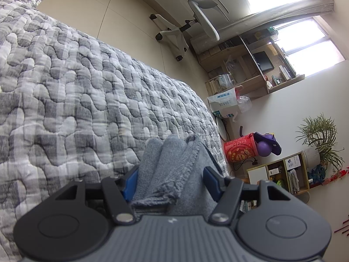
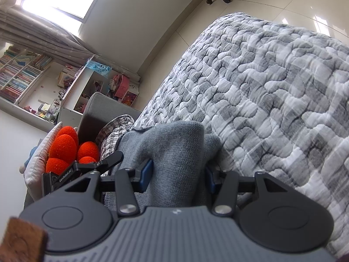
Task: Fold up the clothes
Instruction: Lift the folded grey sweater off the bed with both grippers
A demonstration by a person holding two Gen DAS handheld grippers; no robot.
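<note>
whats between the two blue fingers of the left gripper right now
A bunched fold of the grey knit garment fills the gap between the left gripper fingers, seen in the left wrist view, with the quilted bedspread behind it.

"GenRobot.AI" is printed in white on the left gripper point(image 2: 87, 170) seen from the right wrist

Quilted bedspread point(image 1: 76, 91), office chair point(image 1: 196, 11), plant point(image 1: 320, 135)
</note>
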